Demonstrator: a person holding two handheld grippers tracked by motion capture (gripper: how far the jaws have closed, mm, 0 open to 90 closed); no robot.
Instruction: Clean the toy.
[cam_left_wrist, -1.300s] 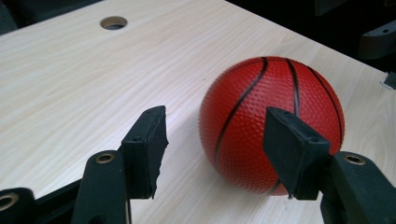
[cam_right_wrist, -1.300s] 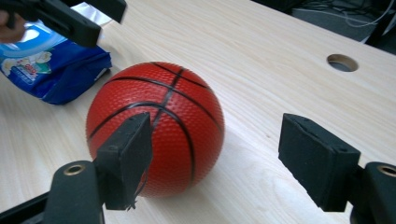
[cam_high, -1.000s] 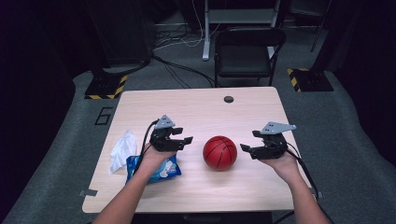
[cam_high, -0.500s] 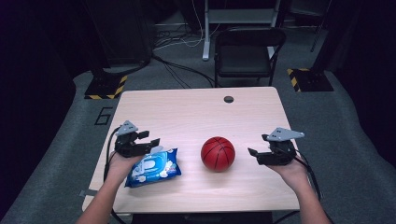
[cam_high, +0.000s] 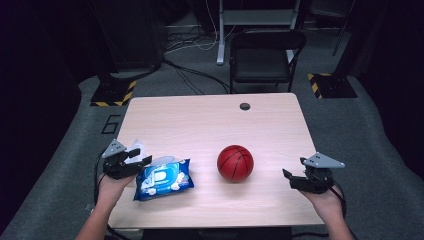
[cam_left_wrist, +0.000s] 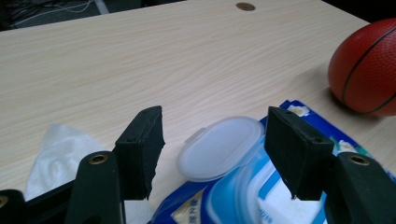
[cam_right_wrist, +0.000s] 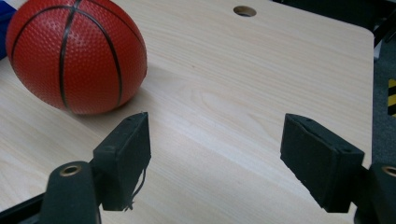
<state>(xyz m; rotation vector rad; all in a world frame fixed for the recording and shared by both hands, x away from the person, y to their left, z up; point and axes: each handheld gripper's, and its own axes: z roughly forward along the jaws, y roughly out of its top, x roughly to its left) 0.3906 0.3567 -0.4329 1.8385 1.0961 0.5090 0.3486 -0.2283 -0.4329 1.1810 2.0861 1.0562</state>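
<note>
Two grippers, left gripper (cam_left_wrist: 215, 154) and right gripper (cam_right_wrist: 215, 158), gape empty; wipes pack (cam_left_wrist: 243, 186) lies cropped beneath left fingers, on pale wooden table (cam_high: 200, 125).

A light wooden table (cam_high: 210, 125) stands on grey carpet floor (cam_high: 380, 145); behind its far edge, a black chair (cam_high: 267, 57) and cables (cam_high: 192, 45), dim.

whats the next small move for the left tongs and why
Probably ease the left tongs forward and down onto the wipes pack: its white lid is flipped open, the jaws stand open just above it, gripping nothing, and a pulled tissue lies beside it.
</note>
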